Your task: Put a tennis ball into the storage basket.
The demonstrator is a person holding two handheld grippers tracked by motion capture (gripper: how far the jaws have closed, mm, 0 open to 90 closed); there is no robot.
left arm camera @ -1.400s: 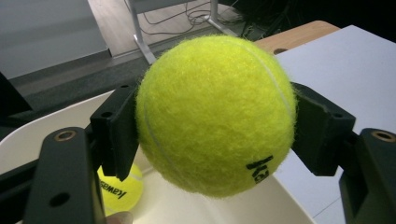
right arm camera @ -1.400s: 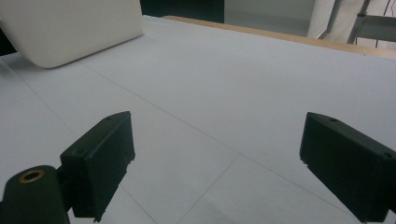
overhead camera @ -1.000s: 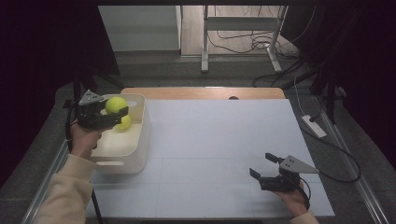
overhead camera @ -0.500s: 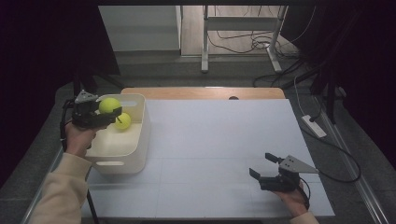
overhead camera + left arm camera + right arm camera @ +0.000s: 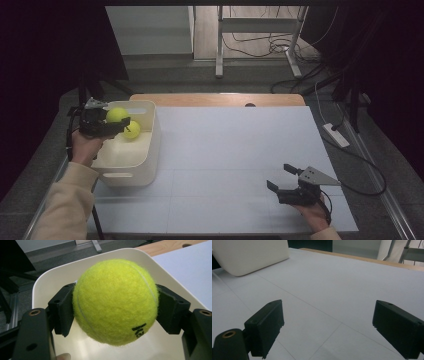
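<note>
So the left hand-held gripper (image 5: 121, 123) has a tennis ball (image 5: 115, 301) pinched at its widest part, held over the bin (image 5: 150, 145), probably to drop it beside the second ball (image 5: 132, 130). Right hand-held gripper (image 5: 281, 179) sits wide apart, empty, low over the tabletop (image 5: 235, 150), out of the way.

Our left gripper (image 5: 107, 122) held raised at the far left, jaws clamped tight, left hand (image 5: 85, 147) gripping beneath it, sleeve trailing back, our right gripper (image 5: 281, 178) low at the near right, jaws spread wide, empty
</note>
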